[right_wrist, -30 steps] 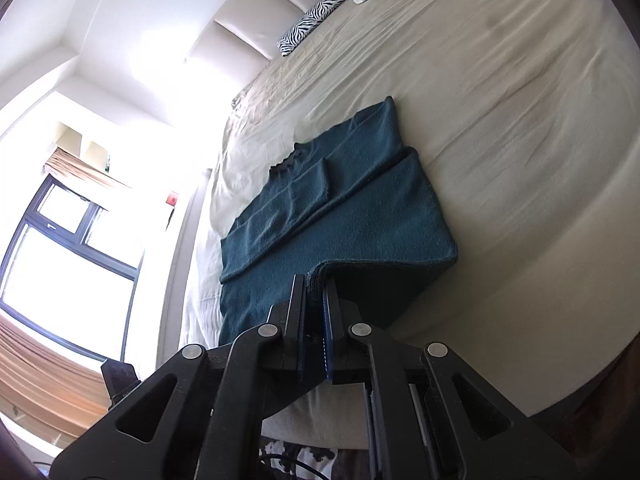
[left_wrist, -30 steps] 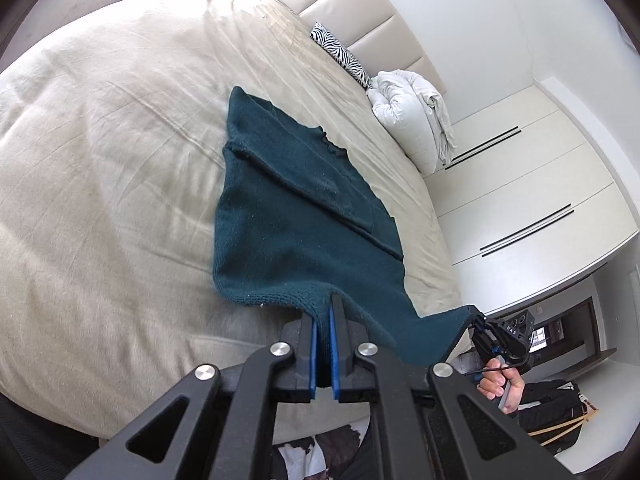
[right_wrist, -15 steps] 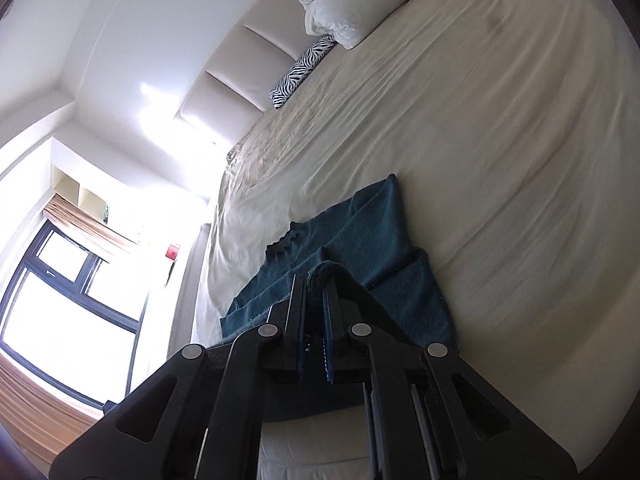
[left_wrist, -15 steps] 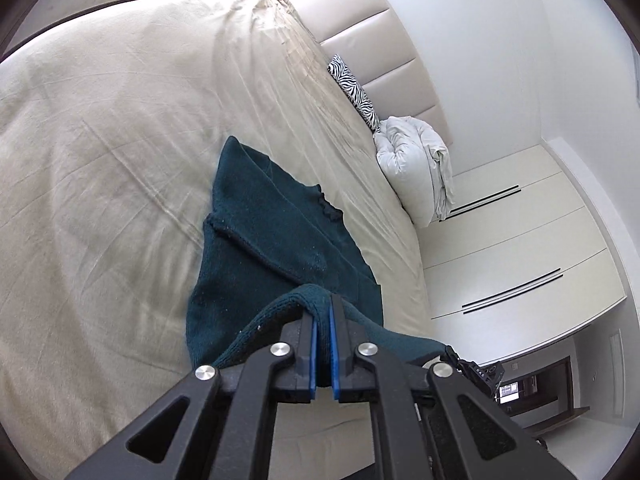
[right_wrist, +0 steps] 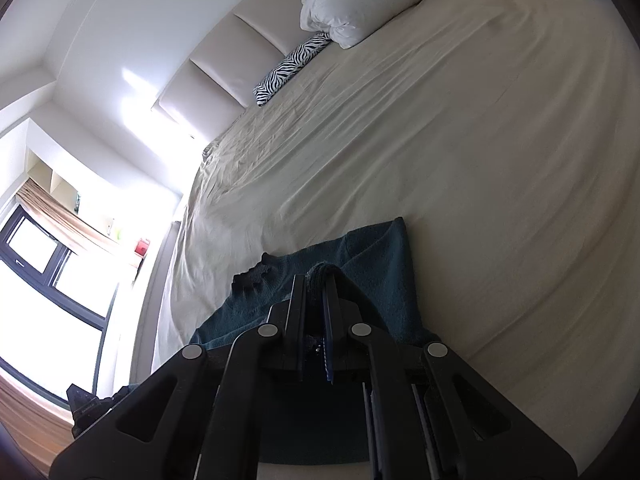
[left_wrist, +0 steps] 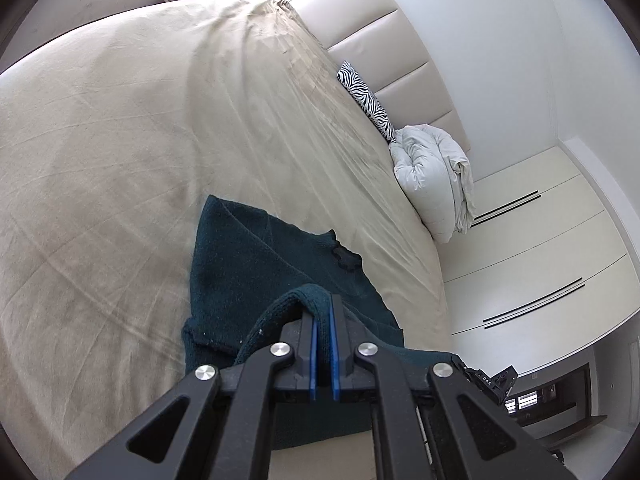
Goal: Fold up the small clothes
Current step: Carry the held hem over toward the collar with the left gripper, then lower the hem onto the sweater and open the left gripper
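A dark teal knitted sweater (left_wrist: pixel 256 264) lies on the beige bed sheet (left_wrist: pixel 120 140), its collar end flat toward the headboard. My left gripper (left_wrist: pixel 323 304) is shut on the sweater's bottom edge, lifted and carried over the body toward the collar. My right gripper (right_wrist: pixel 316 280) is shut on the other bottom corner of the sweater (right_wrist: pixel 380 264), likewise held over the body. The lower part of the sweater is hidden behind both grippers.
A zebra-print pillow (left_wrist: pixel 366 98) and a folded white duvet (left_wrist: pixel 434 176) lie by the padded headboard (left_wrist: pixel 384 36). White wardrobe doors (left_wrist: pixel 532 248) stand beside the bed. A window (right_wrist: pixel 44 264) is on the other side.
Both grippers have carried the sweater's bottom edge up and forward over the body toward the collar. Less of the flat sweater shows now.
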